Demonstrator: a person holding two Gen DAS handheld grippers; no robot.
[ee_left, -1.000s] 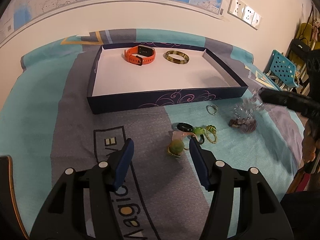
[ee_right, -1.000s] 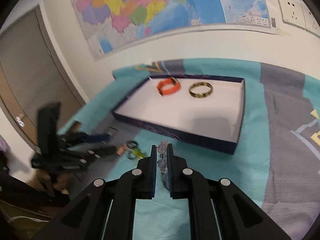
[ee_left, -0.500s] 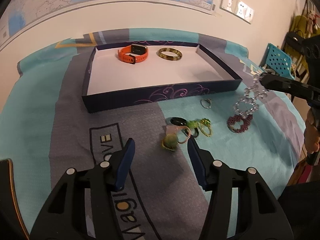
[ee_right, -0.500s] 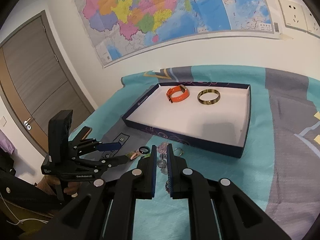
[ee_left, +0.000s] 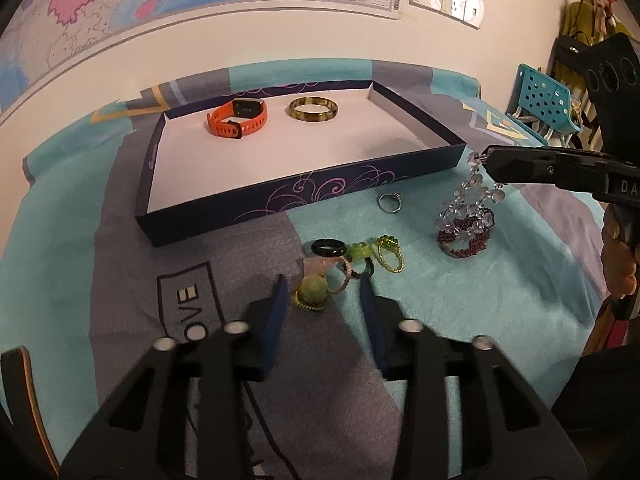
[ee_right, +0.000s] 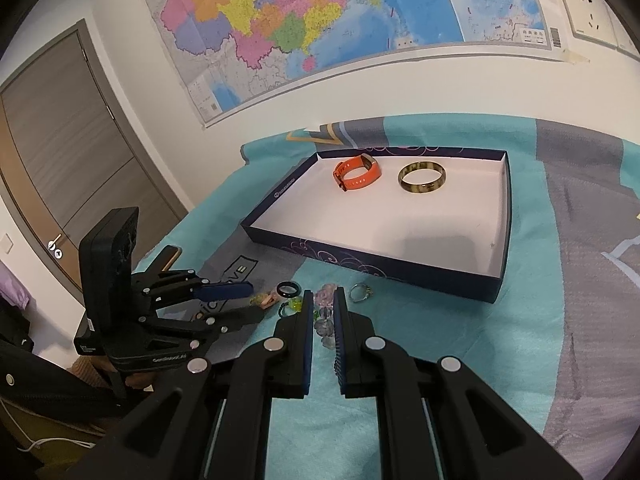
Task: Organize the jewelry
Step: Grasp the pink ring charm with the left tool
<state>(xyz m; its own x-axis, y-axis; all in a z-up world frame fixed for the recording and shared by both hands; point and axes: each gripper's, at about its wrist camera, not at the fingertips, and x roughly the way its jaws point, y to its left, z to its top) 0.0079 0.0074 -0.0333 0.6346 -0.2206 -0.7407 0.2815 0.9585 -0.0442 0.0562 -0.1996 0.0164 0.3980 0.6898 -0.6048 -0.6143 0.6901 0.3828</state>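
Observation:
A dark blue tray [ee_left: 224, 220] [ee_right: 505, 216] on the bedspread holds an orange watch band [ee_left: 237, 118] [ee_right: 357, 172] and a brown bangle [ee_left: 312, 109] [ee_right: 421, 177]. My right gripper [ee_right: 322, 296] [ee_left: 486, 158] is shut on a clear bead bracelet [ee_left: 470, 196] [ee_right: 323, 322], which dangles over a maroon bead bracelet [ee_left: 464, 240]. My left gripper [ee_left: 323, 284] [ee_right: 246, 294] is open, low over a green bead ring [ee_left: 312, 290] at the near end of a cluster of rings [ee_left: 352, 256]. A silver ring [ee_left: 390, 203] [ee_right: 360, 292] lies near the tray's front wall.
The wall with a map [ee_right: 320, 20] is behind the tray. A turquoise perforated basket [ee_left: 548, 100] stands at the right edge of the bed. A brown door [ee_right: 60, 160] is on the left in the right wrist view.
My right gripper has lifted the clear bead bracelet off the maroon one, and it now hangs free. My left gripper has moved forward and down, narrowing around the green bead ring.

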